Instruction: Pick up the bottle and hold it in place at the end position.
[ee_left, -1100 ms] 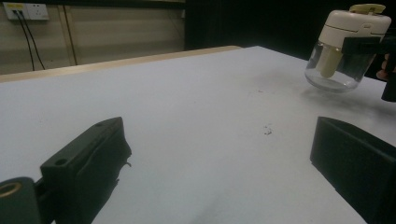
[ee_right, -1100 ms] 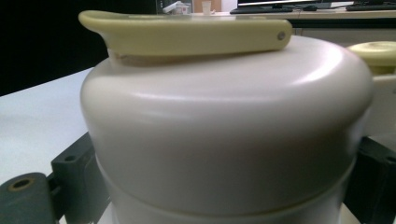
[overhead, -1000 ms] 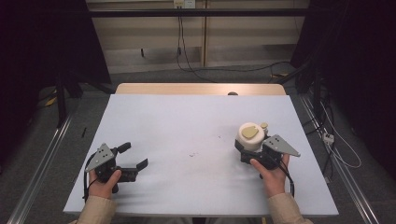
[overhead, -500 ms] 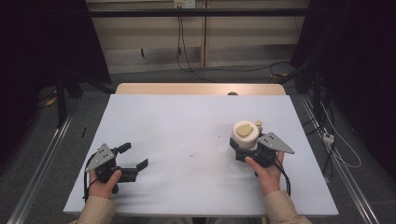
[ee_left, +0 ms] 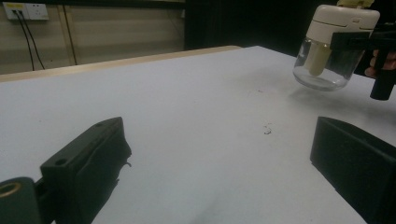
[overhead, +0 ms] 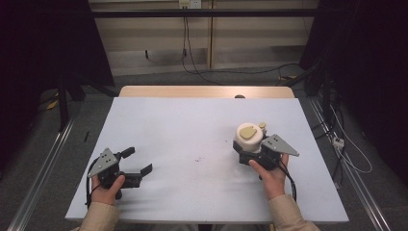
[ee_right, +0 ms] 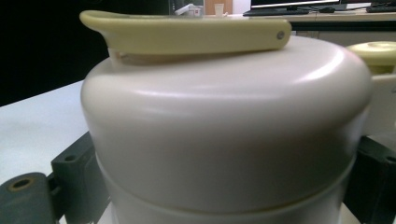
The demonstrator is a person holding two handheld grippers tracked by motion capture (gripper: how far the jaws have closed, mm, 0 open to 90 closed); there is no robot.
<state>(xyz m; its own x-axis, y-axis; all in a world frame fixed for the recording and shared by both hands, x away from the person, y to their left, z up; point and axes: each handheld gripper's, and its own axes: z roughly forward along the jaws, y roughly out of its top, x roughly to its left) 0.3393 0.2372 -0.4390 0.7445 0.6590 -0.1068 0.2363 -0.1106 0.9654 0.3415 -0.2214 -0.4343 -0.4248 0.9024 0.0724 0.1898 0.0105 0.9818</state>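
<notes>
So your big white table [overhead: 192, 130] is bare in front of your left claw [overhead: 139, 163], which gapes wide and holds nothing. Your right claw [overhead: 248, 151] squeezes the clear glass jar with its cream plastic lid [ee_left: 343, 21], lifted and tilted. Setting it down looks left to do.

The room is dim with dark edges; soft overhead light brightens the white table [overhead: 192, 130], casting faint shadows. The close cream lid [ee_right: 224, 126] looks blurred, the left claw [ee_left: 224, 163] soft
</notes>
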